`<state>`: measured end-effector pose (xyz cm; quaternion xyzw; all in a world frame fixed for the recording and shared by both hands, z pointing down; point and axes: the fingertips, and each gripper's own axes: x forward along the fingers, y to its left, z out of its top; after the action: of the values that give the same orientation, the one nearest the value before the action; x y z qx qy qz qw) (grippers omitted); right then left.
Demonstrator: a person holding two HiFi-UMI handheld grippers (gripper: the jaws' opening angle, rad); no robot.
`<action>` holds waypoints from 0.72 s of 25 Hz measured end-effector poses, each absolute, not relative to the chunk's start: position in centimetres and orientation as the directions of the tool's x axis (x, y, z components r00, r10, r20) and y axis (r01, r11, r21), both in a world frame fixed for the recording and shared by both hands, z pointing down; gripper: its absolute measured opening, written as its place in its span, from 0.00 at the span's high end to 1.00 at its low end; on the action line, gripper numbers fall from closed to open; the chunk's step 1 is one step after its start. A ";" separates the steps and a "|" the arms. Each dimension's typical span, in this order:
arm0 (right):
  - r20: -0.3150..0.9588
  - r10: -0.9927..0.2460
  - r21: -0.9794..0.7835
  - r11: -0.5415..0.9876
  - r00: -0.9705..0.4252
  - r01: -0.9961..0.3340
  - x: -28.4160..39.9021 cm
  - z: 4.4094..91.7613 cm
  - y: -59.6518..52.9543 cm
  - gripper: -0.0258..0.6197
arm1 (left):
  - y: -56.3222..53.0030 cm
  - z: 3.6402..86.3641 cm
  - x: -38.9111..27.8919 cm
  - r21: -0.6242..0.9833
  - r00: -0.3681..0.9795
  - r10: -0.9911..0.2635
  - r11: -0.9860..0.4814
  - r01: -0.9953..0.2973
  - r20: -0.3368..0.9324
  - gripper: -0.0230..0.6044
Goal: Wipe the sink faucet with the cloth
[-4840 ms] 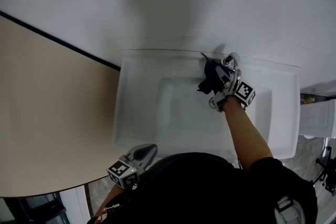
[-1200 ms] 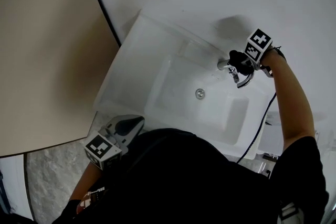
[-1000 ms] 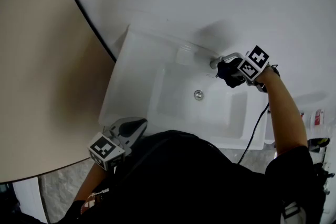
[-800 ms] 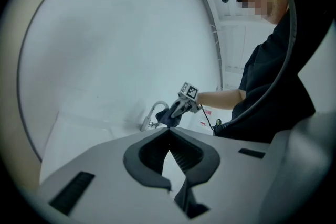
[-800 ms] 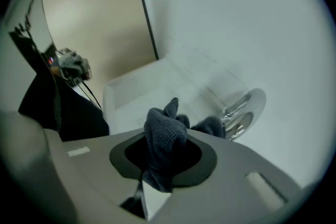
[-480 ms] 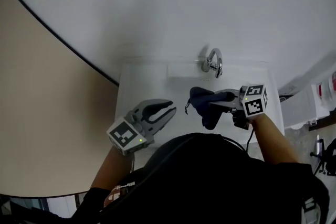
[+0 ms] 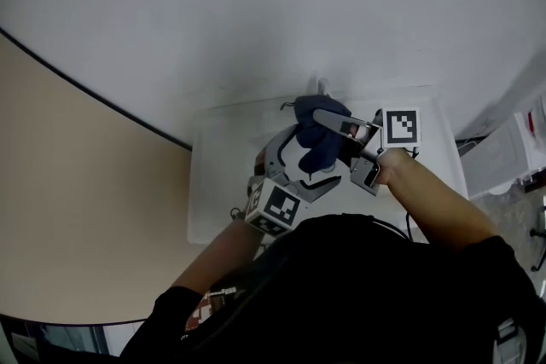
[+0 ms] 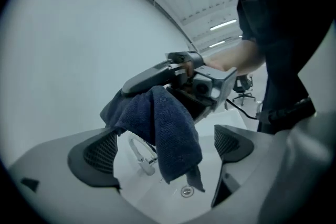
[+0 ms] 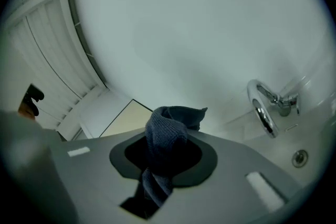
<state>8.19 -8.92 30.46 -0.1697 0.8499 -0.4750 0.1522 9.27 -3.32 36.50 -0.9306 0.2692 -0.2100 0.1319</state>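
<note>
My right gripper (image 7: 324,127) is shut on a dark blue cloth (image 7: 314,146), which it holds up over the white sink (image 7: 212,192). In the right gripper view the cloth (image 9: 166,136) bunches out from between the jaws, and the chrome faucet (image 9: 264,108) curves at the right. My left gripper (image 7: 299,168) has just been opening its jaws and stands wide open just below the cloth. In the left gripper view the cloth (image 8: 176,136) hangs between the two pads (image 8: 98,157) without touching them, with the faucet (image 8: 140,153) behind it. In the head view the cloth hides most of the faucet.
A plain white wall (image 7: 256,4) rises behind the sink. A beige panel (image 7: 77,200) with a dark edge stands at the left. The sink drain (image 8: 186,192) lies below the hanging cloth. White furniture (image 7: 503,153) stands at the right.
The left gripper has come up and to the right under the cloth, and its jaws now gape wider. The right gripper has lifted the cloth higher, in front of the faucet.
</note>
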 end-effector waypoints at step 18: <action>-0.001 0.019 -0.873 0.488 -1.000 0.010 0.8 32.7 -0.3 0.85 | -0.6 36.0 6.6 -0.511 0.836 -0.369 -0.850 -0.126 0.407 0.03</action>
<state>0.78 -0.26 32.74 0.0085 0.8626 -0.5059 -0.0043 6.62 -0.63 35.97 -0.9277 0.1335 -0.2538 0.2389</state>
